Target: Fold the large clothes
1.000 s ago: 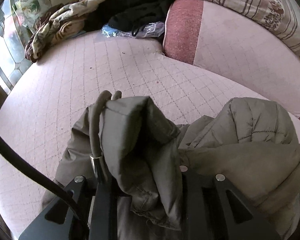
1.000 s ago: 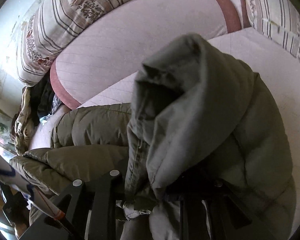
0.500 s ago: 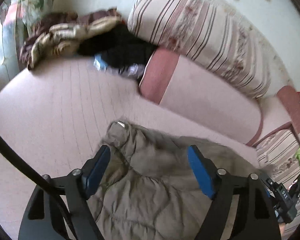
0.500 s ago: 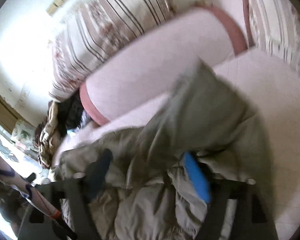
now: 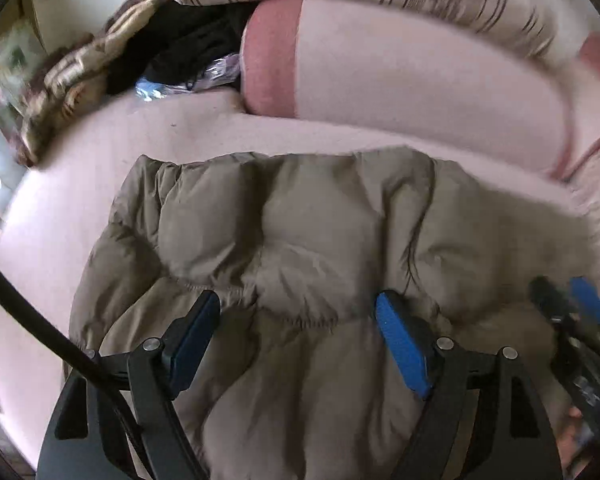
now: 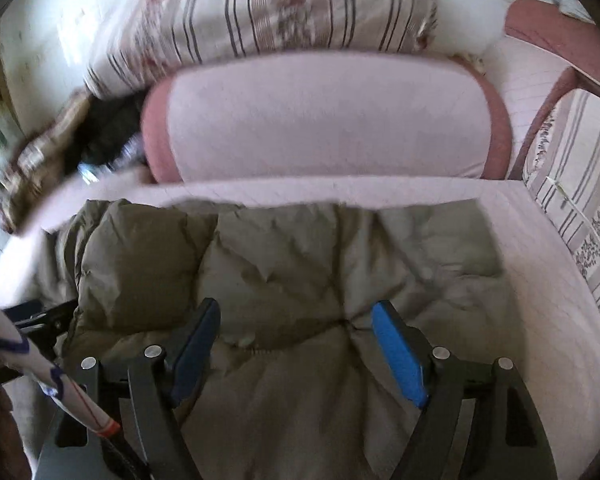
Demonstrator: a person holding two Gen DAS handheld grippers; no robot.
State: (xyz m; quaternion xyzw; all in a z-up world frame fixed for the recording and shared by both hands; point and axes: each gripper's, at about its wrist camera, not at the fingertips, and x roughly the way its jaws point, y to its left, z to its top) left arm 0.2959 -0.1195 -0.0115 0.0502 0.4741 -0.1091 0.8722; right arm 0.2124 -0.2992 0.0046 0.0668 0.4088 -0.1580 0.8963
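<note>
An olive-grey puffer jacket [image 5: 300, 240] lies folded on the pink quilted sofa seat [image 5: 80, 168]. My left gripper [image 5: 300, 316] is open and empty, its blue pads [image 5: 400, 344] spread just above the jacket's near part. My right gripper [image 6: 296, 324] is open and empty too, over the jacket [image 6: 320, 260] near its right part. The right gripper also shows at the right edge of the left wrist view [image 5: 572, 304].
A pink bolster cushion [image 6: 332, 120] lies behind the jacket, with striped floral pillows [image 6: 260, 12] above it and another pillow [image 6: 580, 208] at the right. A heap of brown and black clothes [image 5: 112, 52] sits at the far left. A black cable [image 5: 28, 320] crosses the left wrist view.
Both grippers have let go of the jacket and opened. The jacket has dropped flat onto the seat and both grippers have pulled back above it.
</note>
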